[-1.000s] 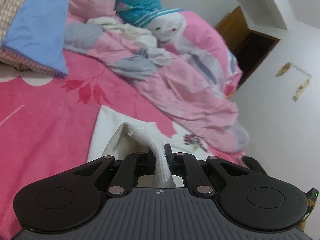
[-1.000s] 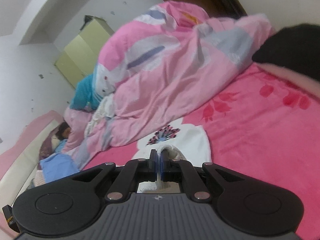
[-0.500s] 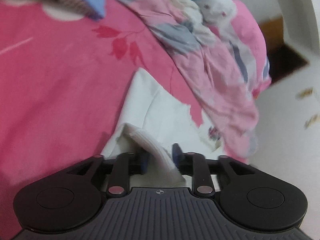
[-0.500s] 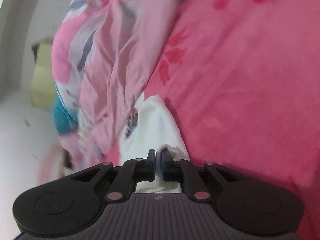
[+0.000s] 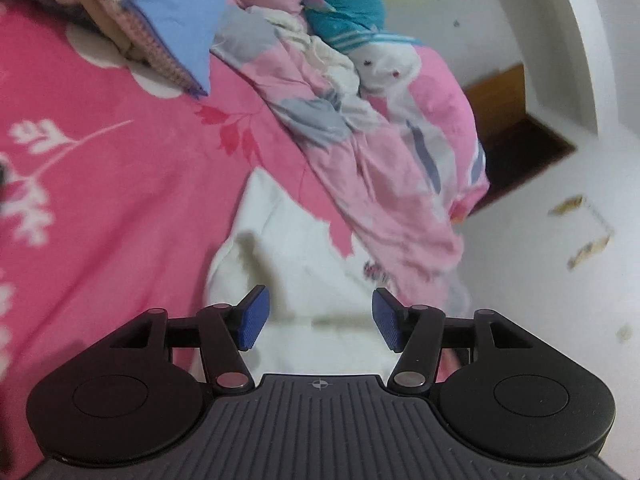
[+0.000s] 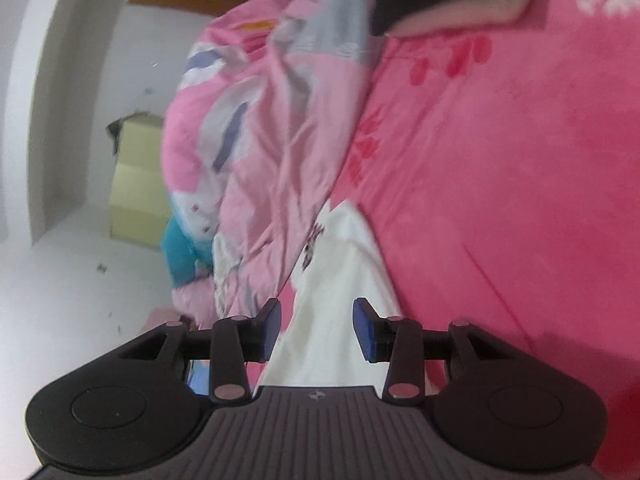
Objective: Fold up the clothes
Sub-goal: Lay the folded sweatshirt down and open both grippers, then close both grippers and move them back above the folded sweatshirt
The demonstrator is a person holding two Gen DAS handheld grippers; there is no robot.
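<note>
We've just let go: left gripper [image 5: 318, 318] and right gripper [image 6: 317, 330] jaws opened, empty; white garment [image 5: 296, 256] dropped onto the pink bedsheet [image 5: 120, 200], fold laid.

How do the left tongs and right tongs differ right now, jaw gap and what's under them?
Left tongs: jaws wider apart, broad rumpled part of the white garment below. Right tongs: narrower gap, over a slimmer strip of the white garment, by the pink quilt. Shared: both have just been opening, blue pads clear of the cloth, nothing gripped; garment lies on the pink bedsheet.
</note>
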